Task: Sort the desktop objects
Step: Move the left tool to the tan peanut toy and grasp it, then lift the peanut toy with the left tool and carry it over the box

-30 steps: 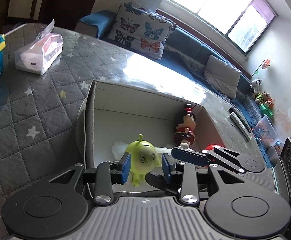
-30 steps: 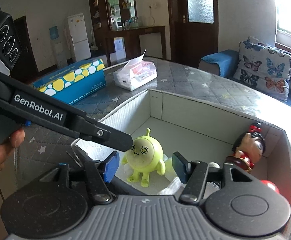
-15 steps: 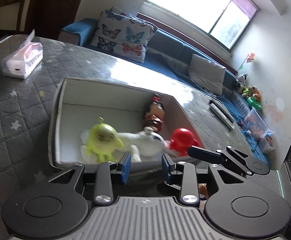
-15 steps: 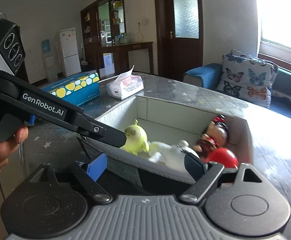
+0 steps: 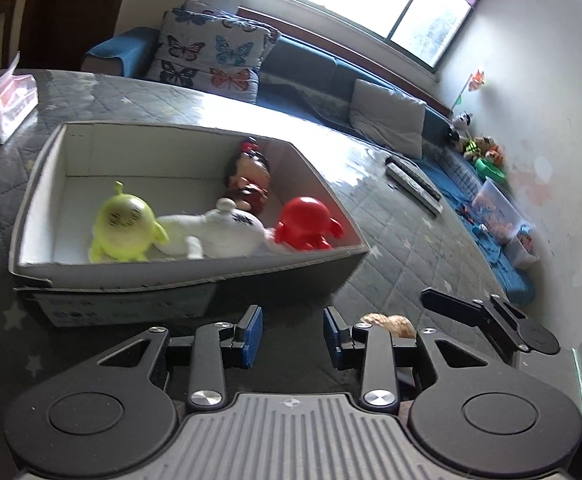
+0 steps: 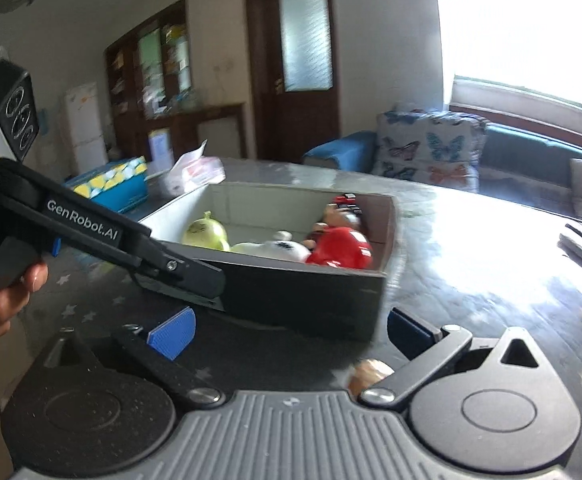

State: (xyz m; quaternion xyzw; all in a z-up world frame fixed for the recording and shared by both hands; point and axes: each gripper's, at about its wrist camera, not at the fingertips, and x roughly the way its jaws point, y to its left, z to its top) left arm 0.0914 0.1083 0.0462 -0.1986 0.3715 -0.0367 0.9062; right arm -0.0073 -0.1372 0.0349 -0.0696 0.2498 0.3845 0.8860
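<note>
Left wrist view: the left tongs [image 5: 290, 335] stood apart with nothing between them, just short of the cardboard box [image 5: 195, 286] on the quilted desk [image 5: 403, 240]. The right tongs [image 6: 291, 332] were spreading wide, empty. Inside the box lay a green toy [image 5: 123, 226], white toy [image 5: 219, 234], red toy [image 5: 307, 224] and doll [image 5: 249, 178].

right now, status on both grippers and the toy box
Left gripper open, empty. Right gripper jaws opening, nothing between them. Box holds green toy, white toy, red toy, doll. Small brownish thing near grippers, unclear.
</note>
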